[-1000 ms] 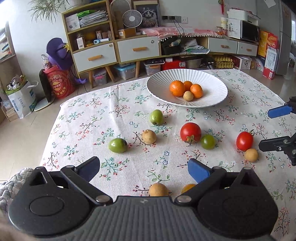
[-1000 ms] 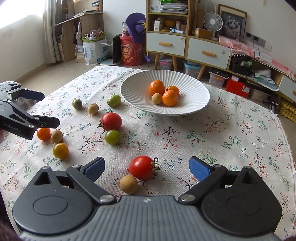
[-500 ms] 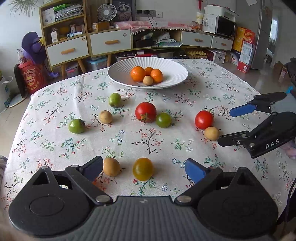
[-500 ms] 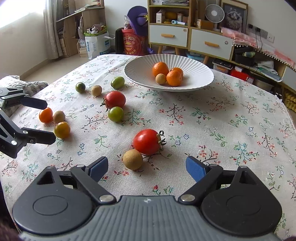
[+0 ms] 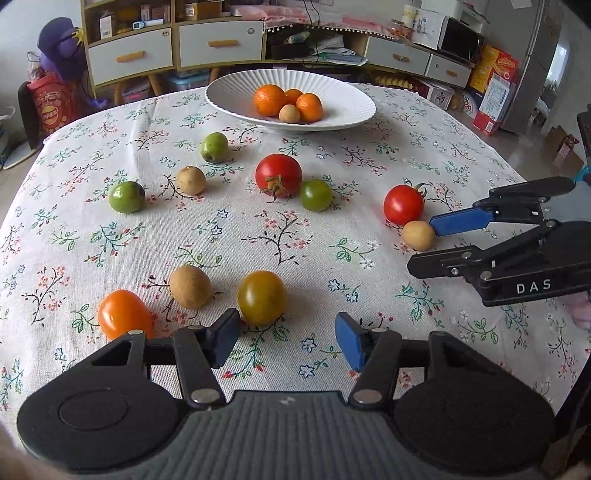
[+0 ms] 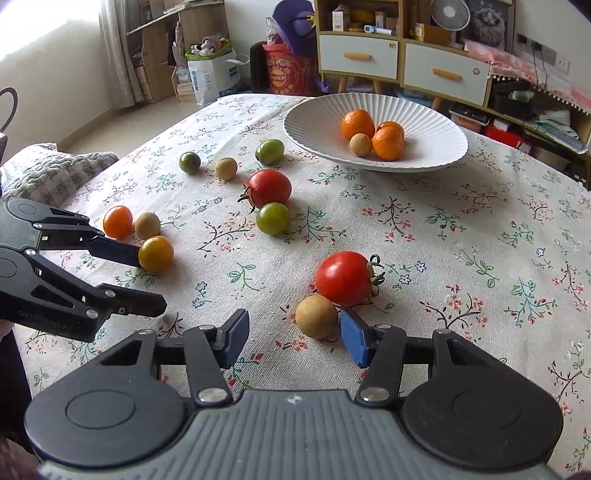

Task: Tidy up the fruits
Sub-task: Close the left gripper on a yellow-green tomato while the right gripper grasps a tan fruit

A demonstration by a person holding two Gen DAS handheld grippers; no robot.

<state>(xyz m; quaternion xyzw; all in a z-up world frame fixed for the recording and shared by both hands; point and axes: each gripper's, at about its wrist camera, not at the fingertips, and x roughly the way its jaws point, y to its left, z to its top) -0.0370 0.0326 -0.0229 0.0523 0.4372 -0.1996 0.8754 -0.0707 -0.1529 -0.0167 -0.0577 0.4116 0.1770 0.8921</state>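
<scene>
Two grippers, jaws just closing but not yet gripping: left gripper [image 5: 286, 338] flanking the yellow-green tomato [image 5: 262, 297], right gripper [image 6: 291, 338] flanking the tan round fruit [image 6: 316, 316] beside the red tomato [image 6: 344, 278], whose stem points right, presumably bound for the white bowl [image 6: 436, 158].

I get soft daylight in both views — bright enough, nothing dim. In the right wrist view the curtained window at the upper left [image 6: 33, 22] is blown out to white glare. The fruit throws faint, short shadows on the flowered white tablecloth [image 5: 295, 236], and the ribbed white ceramic bowl [image 6: 436, 122] shows gentle shading inside. Focus holds sharp at the centre; toward the edges the fisheye bends the pale wooden shelf unit [image 5: 125, 44] — corners darken and smear slightly.
</scene>
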